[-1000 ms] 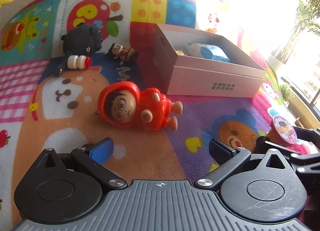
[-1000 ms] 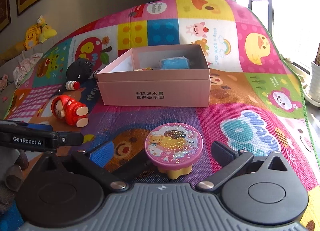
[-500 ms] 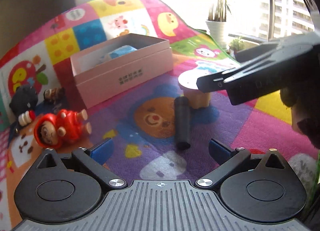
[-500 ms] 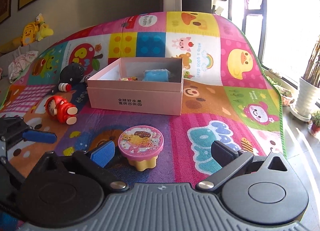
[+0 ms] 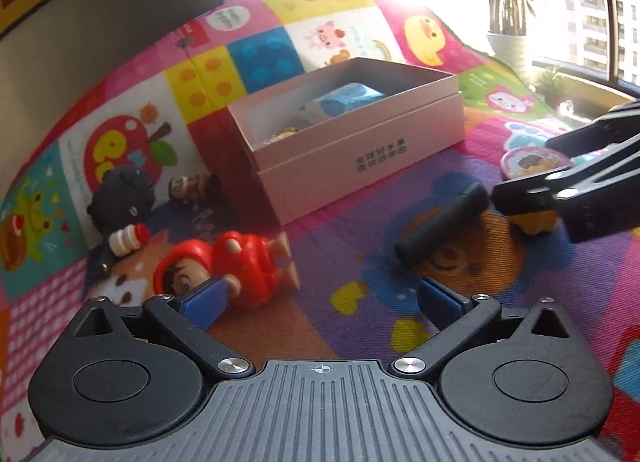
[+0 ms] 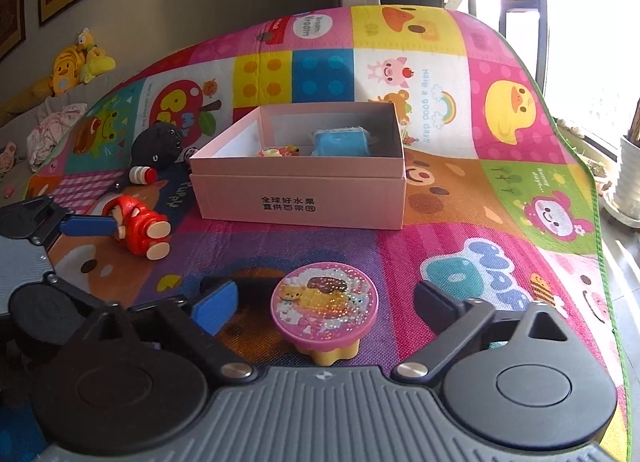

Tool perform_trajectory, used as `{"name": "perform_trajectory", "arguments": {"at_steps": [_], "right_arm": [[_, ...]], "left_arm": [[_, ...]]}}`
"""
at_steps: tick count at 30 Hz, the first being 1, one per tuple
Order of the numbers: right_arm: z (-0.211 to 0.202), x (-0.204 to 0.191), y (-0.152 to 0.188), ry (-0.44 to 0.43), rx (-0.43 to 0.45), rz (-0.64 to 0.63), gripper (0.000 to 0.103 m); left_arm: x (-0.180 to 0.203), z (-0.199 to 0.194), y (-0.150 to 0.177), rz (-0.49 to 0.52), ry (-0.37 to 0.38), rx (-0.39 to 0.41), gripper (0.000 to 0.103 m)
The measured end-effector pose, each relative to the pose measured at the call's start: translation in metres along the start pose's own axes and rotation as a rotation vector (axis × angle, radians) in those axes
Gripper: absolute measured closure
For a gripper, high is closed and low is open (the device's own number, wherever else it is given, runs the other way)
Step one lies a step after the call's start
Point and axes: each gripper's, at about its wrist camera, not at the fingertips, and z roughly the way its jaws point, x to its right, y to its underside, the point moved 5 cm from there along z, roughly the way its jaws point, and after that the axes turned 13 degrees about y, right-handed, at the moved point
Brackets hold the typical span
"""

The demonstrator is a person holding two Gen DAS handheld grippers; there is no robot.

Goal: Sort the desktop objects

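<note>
A: Right wrist view: which step is in hand?
B: A pickup is judged underway. The right gripper [image 6: 324,302] is closing, pads not yet touching the pink-lidded toy [image 6: 324,304] between them on the play mat [image 6: 460,218]. Next, a firm squeeze and a lift toward the pink box [image 6: 298,198] are called for.
A: Left wrist view?
B: The left gripper [image 5: 320,302] is held wide, empty, one finger overlapping the red doll [image 5: 236,262].
</note>
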Motion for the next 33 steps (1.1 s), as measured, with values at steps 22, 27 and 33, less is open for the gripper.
{"name": "perform_trajectory", "arguments": {"at_steps": [22, 27, 33], "right_arm": [[-0.001, 0.050, 0.016, 0.120, 0.051, 0.157, 0.047], [-0.002, 0.051, 0.016, 0.114, 0.059, 0.165, 0.043], [-0.004, 0.051, 0.016, 0.110, 0.070, 0.167, 0.034]], "left_arm": [[-0.004, 0.070, -0.056, -0.384, 0.145, -0.021, 0.024], [-0.016, 0.075, -0.065, -0.415, 0.146, 0.006, 0.027], [-0.004, 0.084, -0.065, -0.363, 0.085, -0.006, 0.015]]}}
